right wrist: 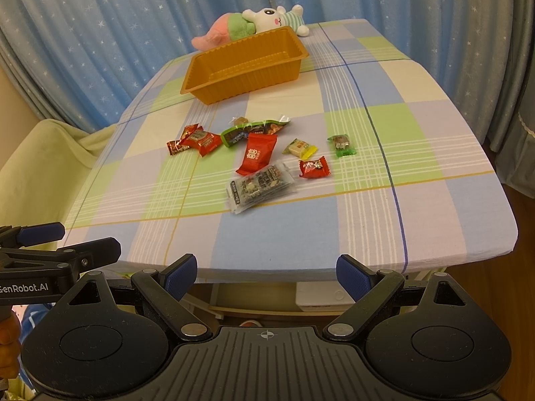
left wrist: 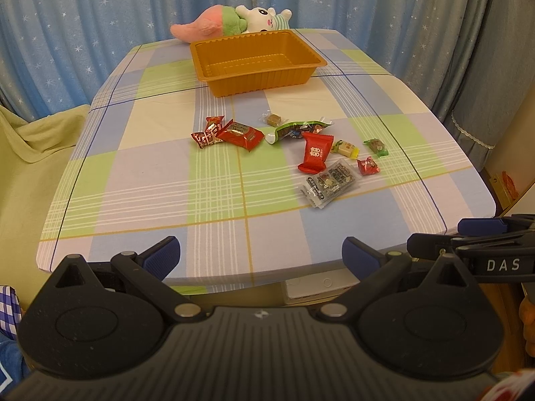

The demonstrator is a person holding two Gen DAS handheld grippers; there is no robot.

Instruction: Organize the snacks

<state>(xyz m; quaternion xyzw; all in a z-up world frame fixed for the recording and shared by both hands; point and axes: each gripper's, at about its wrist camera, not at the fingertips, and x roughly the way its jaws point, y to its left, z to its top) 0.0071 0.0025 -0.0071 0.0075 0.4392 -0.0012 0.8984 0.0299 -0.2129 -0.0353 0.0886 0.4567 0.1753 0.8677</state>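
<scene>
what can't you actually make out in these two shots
- Print on the clear snack packet: too small to read in either view.
- Far inner wall side of the orange tray: its near wall hides part of the floor in both views.
- Plush toys: lower parts hidden behind the tray.
- Right claw: cut off by the left wrist view's edge.
- Under the table: hidden by the tablecloth and the claw body.

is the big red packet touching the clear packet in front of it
Touching. In the right wrist view the big red packet has its lower edge lying over the top edge of the clear packet, with no tablecloth visible between them.
</scene>
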